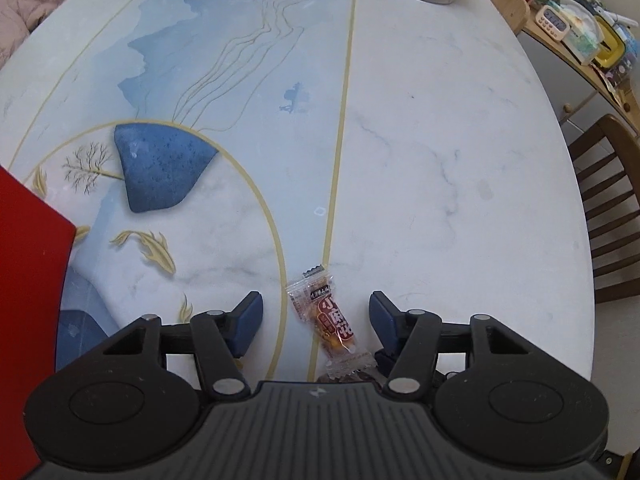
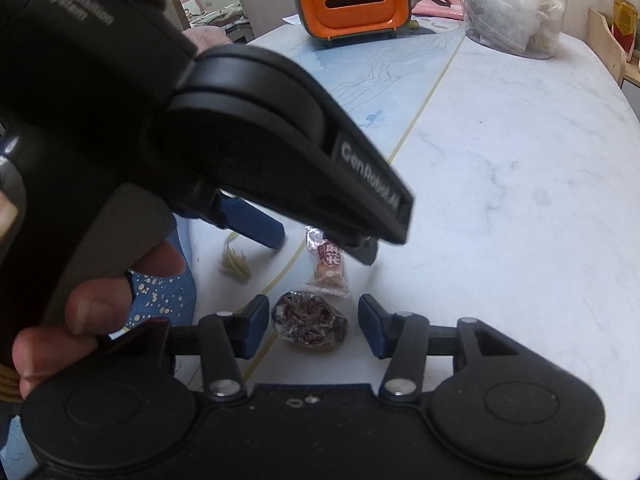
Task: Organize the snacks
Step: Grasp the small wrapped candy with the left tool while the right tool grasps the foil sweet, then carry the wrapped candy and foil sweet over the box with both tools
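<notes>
A small clear snack packet with a red label (image 1: 329, 317) lies on the table between the fingers of my left gripper (image 1: 316, 314), which is open and around it without touching. The packet also shows in the right wrist view (image 2: 329, 265), partly under the left gripper (image 2: 324, 246). A round dark-wrapped snack (image 2: 309, 321) lies just in front of it, between the fingers of my right gripper (image 2: 314, 326), which is open. The dark snack's edge peeks out at the left gripper's base (image 1: 348, 376).
The marble table (image 1: 440, 140) has blue painted patterns. A red box (image 1: 28, 300) stands at the left. An orange tissue holder (image 2: 352, 0) and a clear plastic bag (image 2: 512, 4) stand at the far edge. A wooden chair (image 1: 608, 208) and a cluttered shelf (image 1: 584, 32) are to the right.
</notes>
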